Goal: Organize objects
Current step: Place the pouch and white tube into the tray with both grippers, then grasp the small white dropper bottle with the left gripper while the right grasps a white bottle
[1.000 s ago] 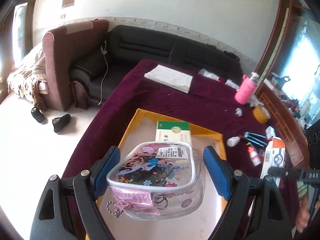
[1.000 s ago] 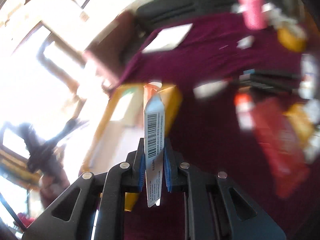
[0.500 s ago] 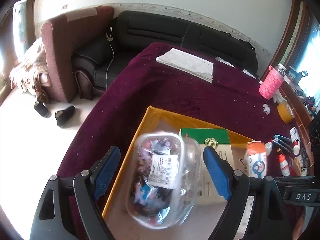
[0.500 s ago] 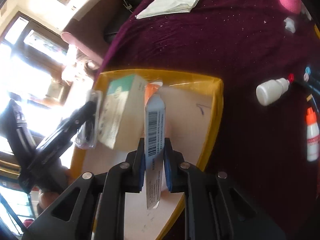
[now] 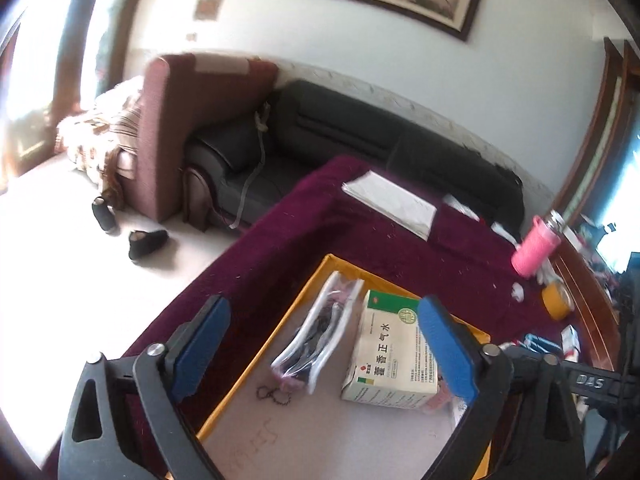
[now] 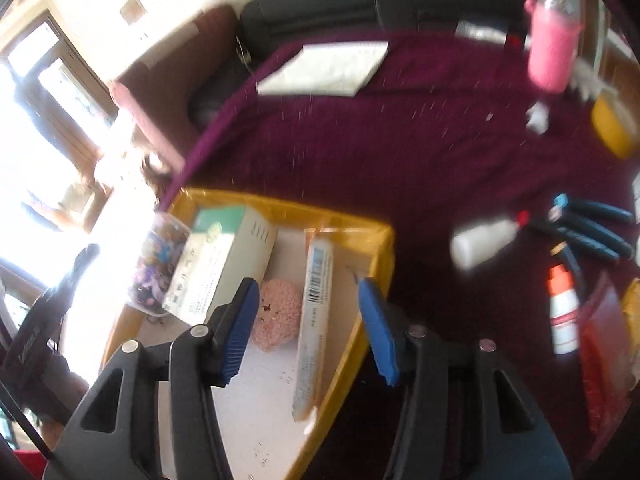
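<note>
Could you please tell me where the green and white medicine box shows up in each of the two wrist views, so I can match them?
Left wrist view: the medicine box lies lower centre in the yellow tray, right of the clear pouch, partly behind a blue pad.
Right wrist view: the box sits left of centre in the tray, the pouch on its left.
Shared landmark: the pink bottle on the purple cloth.
</note>
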The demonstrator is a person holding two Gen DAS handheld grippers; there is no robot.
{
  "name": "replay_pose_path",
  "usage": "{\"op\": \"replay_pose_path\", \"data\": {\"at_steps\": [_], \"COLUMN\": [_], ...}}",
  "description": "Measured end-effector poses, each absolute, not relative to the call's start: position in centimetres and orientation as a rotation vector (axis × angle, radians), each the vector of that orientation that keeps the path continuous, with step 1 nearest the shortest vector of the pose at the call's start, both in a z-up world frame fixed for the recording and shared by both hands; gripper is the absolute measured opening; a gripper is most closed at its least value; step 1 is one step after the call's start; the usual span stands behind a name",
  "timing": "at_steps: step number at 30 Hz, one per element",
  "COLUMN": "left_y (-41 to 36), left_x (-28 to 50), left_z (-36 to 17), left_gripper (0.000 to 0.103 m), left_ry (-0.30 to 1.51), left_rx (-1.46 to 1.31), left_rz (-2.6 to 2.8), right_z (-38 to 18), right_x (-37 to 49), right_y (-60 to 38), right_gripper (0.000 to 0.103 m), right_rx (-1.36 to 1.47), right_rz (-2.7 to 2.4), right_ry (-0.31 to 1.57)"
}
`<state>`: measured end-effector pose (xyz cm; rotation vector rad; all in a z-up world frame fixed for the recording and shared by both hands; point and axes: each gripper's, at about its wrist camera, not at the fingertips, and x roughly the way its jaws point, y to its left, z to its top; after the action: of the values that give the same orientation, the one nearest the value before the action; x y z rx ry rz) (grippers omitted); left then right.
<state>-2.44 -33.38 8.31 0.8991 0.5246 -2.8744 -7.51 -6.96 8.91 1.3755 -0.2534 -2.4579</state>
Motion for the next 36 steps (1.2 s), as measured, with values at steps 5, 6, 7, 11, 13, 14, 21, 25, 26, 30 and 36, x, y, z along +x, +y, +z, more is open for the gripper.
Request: {"op": "replay_pose_path", "data": {"at_steps": [5, 6, 7, 11, 13, 14, 21, 25, 26, 30, 36], "left_y": [-30.9, -30.7, -30.6, -31.0, -31.3, -31.4, -26.7, -20.2, -18.4, -10.9, -4.9], "left_x": [-2.6, -2.5, -2.2, -1.0, -0.7, -0.6, -0.7, -2.8, -3.3, -6.1, -11.4], "left_z": [5.6, 5.4, 5.3, 5.7, 6.2, 6.8, 12.3, 13.5, 13.4, 11.1, 6.5], "left_gripper": [0.095, 0.095, 0.095, 0.095, 0.095, 0.095, 0.095, 0.095, 0.095, 0.095, 0.095], "left_ry": [0.459, 0.476, 0.494, 0.552, 0.569, 0.567, 0.490, 0.255, 0.173, -0.188, -0.492], "left_rx": [1.089, 1.121, 1.121, 1.069, 1.041, 1.034, 1.107, 1.242, 1.278, 1.399, 1.449], "left_rz": [-2.850, -2.850, -2.843, -2.846, -2.850, -2.859, -3.037, -3.119, -3.128, -3.091, -2.953], "right_z": [9.6, 9.5, 9.6, 9.4, 9.3, 9.4, 9.6, 9.3, 9.1, 8.1, 6.3], "right_x": [-4.8, -4.2, -3.9, -1.8, -0.6, -0.2, 2.3, 1.9, 1.7, 0.7, -1.1], "right_y": [-4.3, -3.6, -3.0, -0.3, 1.8, 2.7, 10.4, 13.8, 14.3, 16.5, 21.0], "right_gripper": [0.055, 0.055, 0.055, 0.055, 0.055, 0.055, 0.061, 0.062, 0.062, 0.061, 0.061], "right_rx": [1.338, 1.340, 1.342, 1.346, 1.344, 1.345, 1.284, 1.229, 1.218, 1.176, 1.123], "right_rz": [-2.510, -2.514, -2.515, -2.524, -2.540, -2.547, -2.673, -2.690, -2.691, -2.707, -2.775], "right_ry": [-0.246, -0.255, -0.266, -0.302, -0.314, -0.320, -0.451, -0.611, -0.629, -0.679, -0.764]}}
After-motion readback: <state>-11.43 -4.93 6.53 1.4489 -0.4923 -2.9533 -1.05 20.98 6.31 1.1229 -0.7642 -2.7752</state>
